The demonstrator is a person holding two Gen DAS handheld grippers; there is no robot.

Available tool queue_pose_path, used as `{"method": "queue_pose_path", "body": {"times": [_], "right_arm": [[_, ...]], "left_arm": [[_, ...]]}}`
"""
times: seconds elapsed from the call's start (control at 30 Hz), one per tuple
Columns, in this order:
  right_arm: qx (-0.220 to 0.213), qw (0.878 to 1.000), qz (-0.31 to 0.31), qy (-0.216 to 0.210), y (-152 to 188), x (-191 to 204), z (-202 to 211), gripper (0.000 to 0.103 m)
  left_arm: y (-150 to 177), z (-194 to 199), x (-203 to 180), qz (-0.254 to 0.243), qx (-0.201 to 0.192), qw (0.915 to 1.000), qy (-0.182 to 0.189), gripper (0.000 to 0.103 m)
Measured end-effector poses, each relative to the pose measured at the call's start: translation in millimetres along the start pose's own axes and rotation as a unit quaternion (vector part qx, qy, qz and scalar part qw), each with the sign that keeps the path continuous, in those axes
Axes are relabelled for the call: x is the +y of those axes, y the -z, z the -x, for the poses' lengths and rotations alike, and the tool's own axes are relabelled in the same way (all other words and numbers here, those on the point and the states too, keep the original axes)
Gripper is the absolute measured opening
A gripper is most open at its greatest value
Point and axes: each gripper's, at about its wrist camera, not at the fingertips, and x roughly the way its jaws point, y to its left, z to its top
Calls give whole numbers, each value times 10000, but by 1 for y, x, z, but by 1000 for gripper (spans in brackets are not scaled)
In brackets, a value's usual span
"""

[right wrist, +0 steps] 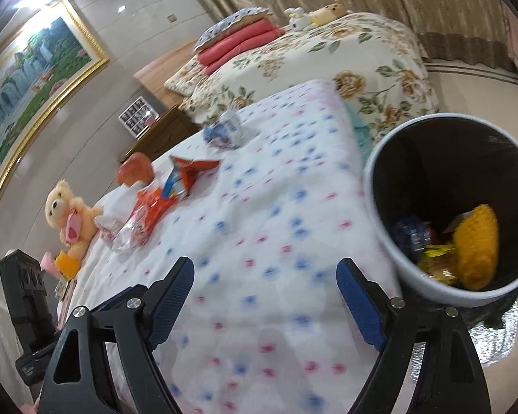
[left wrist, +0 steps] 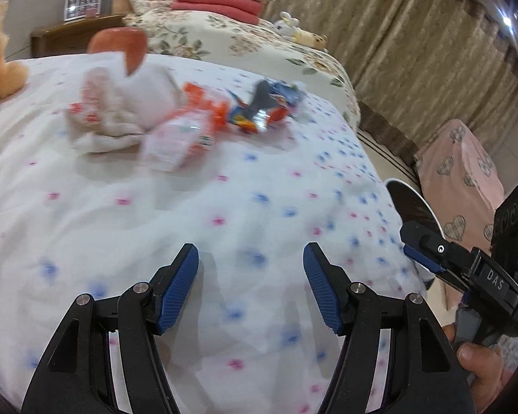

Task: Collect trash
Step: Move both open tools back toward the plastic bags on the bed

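Observation:
Snack wrappers lie on a white dotted bedspread [left wrist: 224,214]: an orange wrapper [left wrist: 203,103], a blue and orange wrapper [left wrist: 266,103], a clear packet [left wrist: 171,141] and crumpled tissue [left wrist: 114,117]. My left gripper [left wrist: 250,258] is open and empty above the bedspread, short of them. My right gripper [right wrist: 264,276] is open and empty; it also shows in the left wrist view [left wrist: 428,252] at the right. A white bin with a black inside [right wrist: 390,241] stands by the bed's edge and holds wrappers and a yellow thing [right wrist: 476,241]. The wrappers also show in the right wrist view [right wrist: 155,203].
An apple [left wrist: 121,48] sits behind the tissue. A teddy bear [right wrist: 69,214] sits at the bed's left. A blue and white crumpled thing [right wrist: 224,131] lies further back. A second bed with a floral cover [right wrist: 310,62] and curtains [left wrist: 414,51] stand beyond. A pink heart-print stool [left wrist: 462,179] is right.

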Motion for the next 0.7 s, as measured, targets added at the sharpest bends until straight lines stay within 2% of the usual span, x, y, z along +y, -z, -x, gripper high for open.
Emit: {"method": "queue_pose_path", "body": {"times": [0.3, 0.7], "right_arm": [[250, 9989, 328, -237, 7, 42, -23, 86], [379, 9972, 527, -379, 9, 81, -45, 86]], "left_arm": [[-4, 16, 50, 442, -133, 9986, -244, 64], [-14, 24, 91, 494, -220, 9974, -470, 64]]}}
